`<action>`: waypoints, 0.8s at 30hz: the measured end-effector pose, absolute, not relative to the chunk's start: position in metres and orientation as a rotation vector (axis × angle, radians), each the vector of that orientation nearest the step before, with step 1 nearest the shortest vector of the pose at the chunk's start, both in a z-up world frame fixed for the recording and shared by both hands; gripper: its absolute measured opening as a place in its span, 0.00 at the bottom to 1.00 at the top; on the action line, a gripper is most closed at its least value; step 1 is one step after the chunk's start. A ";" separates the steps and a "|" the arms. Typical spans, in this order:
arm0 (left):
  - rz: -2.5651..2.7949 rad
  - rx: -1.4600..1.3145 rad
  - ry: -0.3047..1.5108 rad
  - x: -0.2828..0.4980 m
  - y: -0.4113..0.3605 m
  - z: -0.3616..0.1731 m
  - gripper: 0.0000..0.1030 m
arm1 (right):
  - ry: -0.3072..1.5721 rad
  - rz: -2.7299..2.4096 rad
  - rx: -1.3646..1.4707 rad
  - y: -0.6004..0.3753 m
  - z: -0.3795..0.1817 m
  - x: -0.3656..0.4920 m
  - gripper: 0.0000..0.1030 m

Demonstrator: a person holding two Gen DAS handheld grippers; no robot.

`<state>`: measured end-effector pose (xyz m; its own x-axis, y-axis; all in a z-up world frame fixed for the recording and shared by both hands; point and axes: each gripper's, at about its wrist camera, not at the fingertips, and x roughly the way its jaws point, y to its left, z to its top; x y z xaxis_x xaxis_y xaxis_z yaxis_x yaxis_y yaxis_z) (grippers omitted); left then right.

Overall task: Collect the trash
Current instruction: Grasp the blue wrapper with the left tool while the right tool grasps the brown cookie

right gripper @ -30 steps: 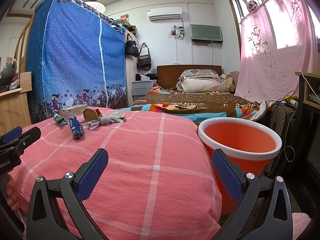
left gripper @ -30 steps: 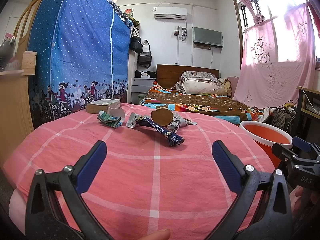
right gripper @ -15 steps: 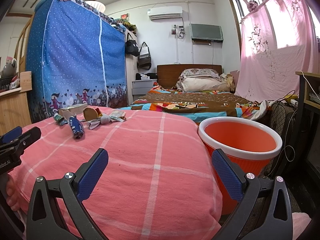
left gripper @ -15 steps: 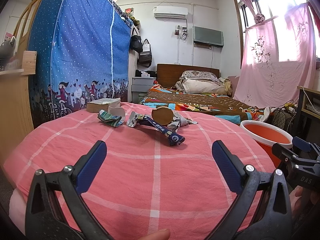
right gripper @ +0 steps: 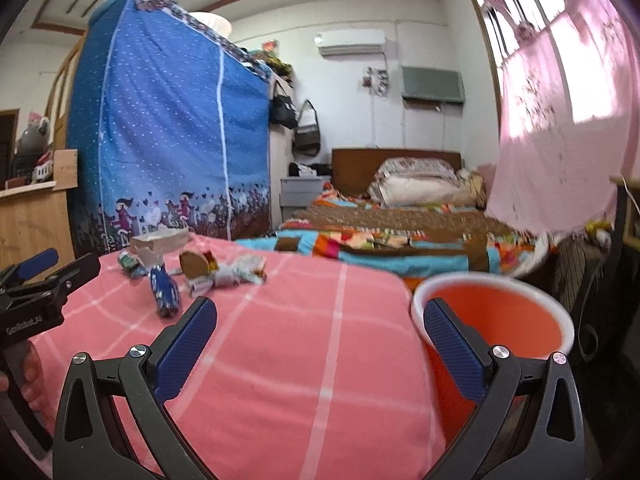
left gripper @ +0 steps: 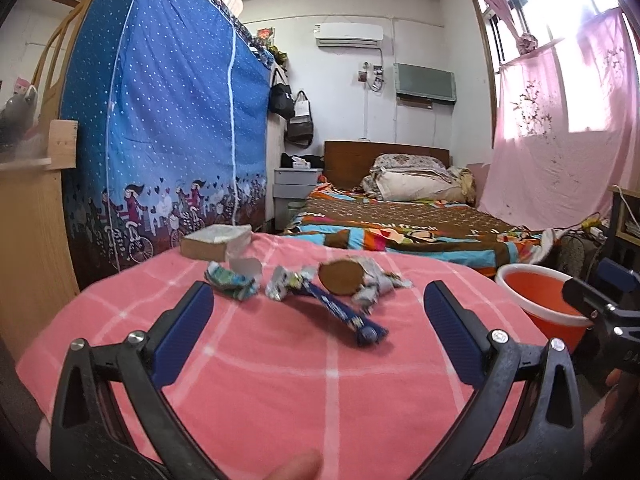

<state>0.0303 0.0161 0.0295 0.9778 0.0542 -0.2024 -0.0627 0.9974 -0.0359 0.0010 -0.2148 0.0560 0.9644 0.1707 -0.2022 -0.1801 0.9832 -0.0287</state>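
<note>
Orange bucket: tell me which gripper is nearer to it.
Right. The right gripper hangs beside the orange bucket, one finger overlapping its rim in view. The left gripper faces the wrappers, bucket off to its right.

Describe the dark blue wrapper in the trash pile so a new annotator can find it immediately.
Start at the pink checked cloth covering the table. Its far part holds a small pile of litter, in front of a flat box. The blue wrapper is the long dark stick with white print, pointing from the pile toward the camera; its neighbours, a brown disc and crumpled silver and green wrappers, are short and bunched.
</note>
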 end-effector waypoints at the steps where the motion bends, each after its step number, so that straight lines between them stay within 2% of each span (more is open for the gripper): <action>1: 0.069 -0.043 0.203 0.037 0.018 0.033 0.98 | 0.186 0.182 -0.058 -0.214 0.060 0.005 1.00; 13: 0.060 -0.006 0.125 0.085 0.025 0.061 0.98 | 0.069 0.246 -0.066 -0.203 0.087 0.072 1.00; 19: 0.058 0.002 0.149 0.105 0.029 0.063 0.98 | 0.136 0.314 -0.083 -0.193 0.081 0.112 1.00; 24: 0.059 0.004 0.287 0.129 0.029 0.054 0.98 | 0.234 0.353 -0.102 -0.182 0.069 0.137 1.00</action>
